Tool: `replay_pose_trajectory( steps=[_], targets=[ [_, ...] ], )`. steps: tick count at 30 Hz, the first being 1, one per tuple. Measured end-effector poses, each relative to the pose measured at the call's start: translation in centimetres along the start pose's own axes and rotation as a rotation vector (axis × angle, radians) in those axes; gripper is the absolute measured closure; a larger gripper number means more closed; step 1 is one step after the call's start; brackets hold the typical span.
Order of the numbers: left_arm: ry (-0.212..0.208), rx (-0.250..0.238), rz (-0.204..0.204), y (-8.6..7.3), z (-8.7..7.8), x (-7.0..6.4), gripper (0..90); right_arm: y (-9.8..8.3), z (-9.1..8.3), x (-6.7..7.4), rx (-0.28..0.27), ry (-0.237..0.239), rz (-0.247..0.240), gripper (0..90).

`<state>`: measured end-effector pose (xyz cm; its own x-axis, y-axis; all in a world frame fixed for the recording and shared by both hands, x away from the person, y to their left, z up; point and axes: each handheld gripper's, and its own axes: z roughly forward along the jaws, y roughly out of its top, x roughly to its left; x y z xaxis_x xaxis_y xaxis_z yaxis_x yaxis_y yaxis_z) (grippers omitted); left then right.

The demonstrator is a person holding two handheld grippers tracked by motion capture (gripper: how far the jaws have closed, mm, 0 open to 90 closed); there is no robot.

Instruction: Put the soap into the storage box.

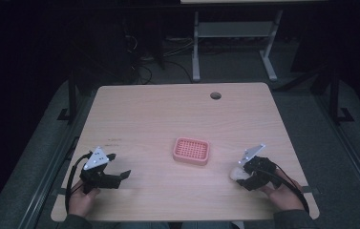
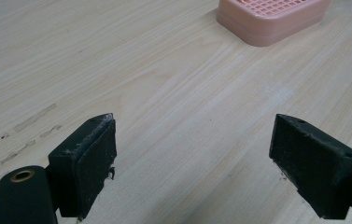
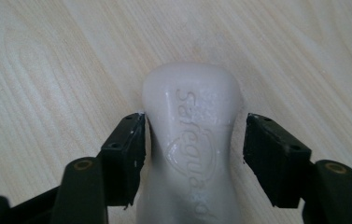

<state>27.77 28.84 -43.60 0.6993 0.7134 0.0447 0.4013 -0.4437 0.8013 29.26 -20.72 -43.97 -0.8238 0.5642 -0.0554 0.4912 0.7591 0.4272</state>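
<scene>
My right gripper (image 3: 192, 140) brackets the white waisted soap bar (image 3: 192, 135), not yet clamped; left gripper (image 2: 192, 154) spread, empty. Next, I reckon: close, carry to the pink slotted plastic soap dish (image 1: 191, 150).

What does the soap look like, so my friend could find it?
Start at the wooden table and go to its near right corner. There, between the right tongs, lies a soap bar. It is white and narrow-waisted, with raised lettering, unlike the pink grid tray.

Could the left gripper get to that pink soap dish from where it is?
Probably yes. The left gripper is open and the bare table lies between it and the pink soap dish; nothing stands in the way.
</scene>
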Motion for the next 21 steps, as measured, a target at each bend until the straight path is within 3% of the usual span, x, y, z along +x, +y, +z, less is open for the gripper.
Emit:
replay_pose_trajectory(
  steps=[13,21],
  targets=[
    [0.000,0.012,0.006,0.02,0.00,0.03,14.5,-0.19,0.64,-0.01,0.040,0.015,0.006,44.7],
    [0.002,0.008,-0.002,-0.01,0.02,0.00,14.4,-0.39,0.61,-0.27,0.030,0.040,0.030,47.9]
  ],
)
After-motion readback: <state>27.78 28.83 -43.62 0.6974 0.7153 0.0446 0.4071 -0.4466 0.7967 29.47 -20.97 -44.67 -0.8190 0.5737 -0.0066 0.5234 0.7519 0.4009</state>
